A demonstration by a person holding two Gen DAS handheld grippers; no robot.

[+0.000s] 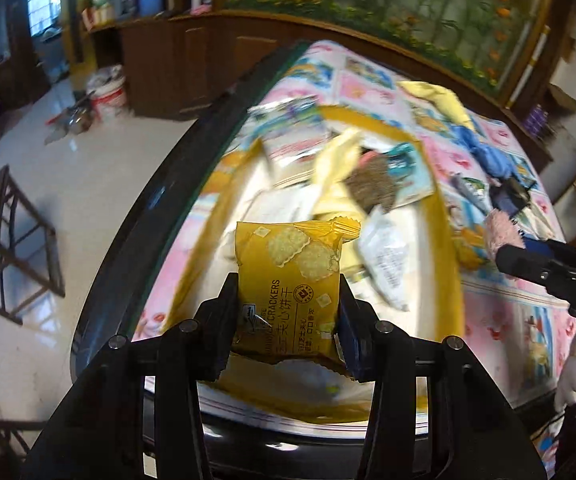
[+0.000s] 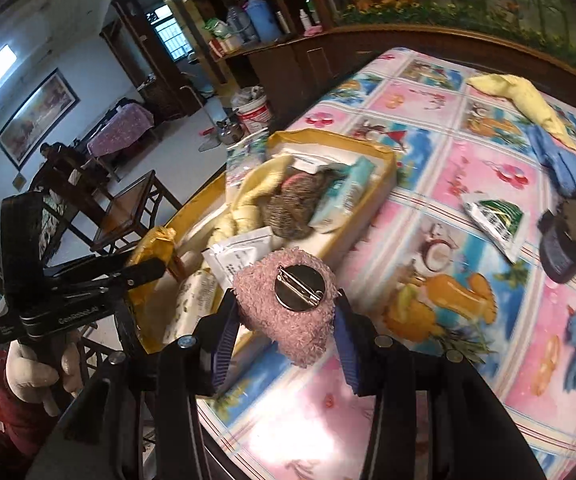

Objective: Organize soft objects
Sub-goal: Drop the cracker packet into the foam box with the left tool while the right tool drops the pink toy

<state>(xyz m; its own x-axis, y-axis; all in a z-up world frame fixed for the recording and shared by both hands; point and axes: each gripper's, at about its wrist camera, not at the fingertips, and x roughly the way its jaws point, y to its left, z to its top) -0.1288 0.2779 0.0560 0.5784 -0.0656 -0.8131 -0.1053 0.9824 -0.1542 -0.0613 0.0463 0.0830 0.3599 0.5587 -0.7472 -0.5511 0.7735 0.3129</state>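
Observation:
My left gripper (image 1: 288, 284) is shut on a yellow cracker packet (image 1: 284, 248), held upright above the near end of a yellow tray (image 1: 441, 216). In the right wrist view that gripper (image 2: 156, 268) and its packet (image 2: 156, 244) hang over the tray's left side. My right gripper (image 2: 286, 300) is shut on a pink fuzzy brooch (image 2: 288, 332) with a round metal pin back, just off the tray's (image 2: 387, 164) near edge. The left wrist view shows the right gripper (image 1: 503, 256) and the brooch (image 1: 501, 232) to the right of the tray. A brown fuzzy piece (image 2: 291, 208), yellow cloth and several sachets fill the tray.
On the patterned tablecloth (image 2: 467, 184) lie a yellow cloth (image 2: 523, 100), a blue cloth (image 2: 567, 164), a green-white sachet (image 2: 495, 216) and a dark round object (image 2: 567, 240). The table's dark edge (image 1: 160, 200) drops to the floor at left, where a chair (image 1: 12, 240) and a bucket (image 1: 108, 96) stand.

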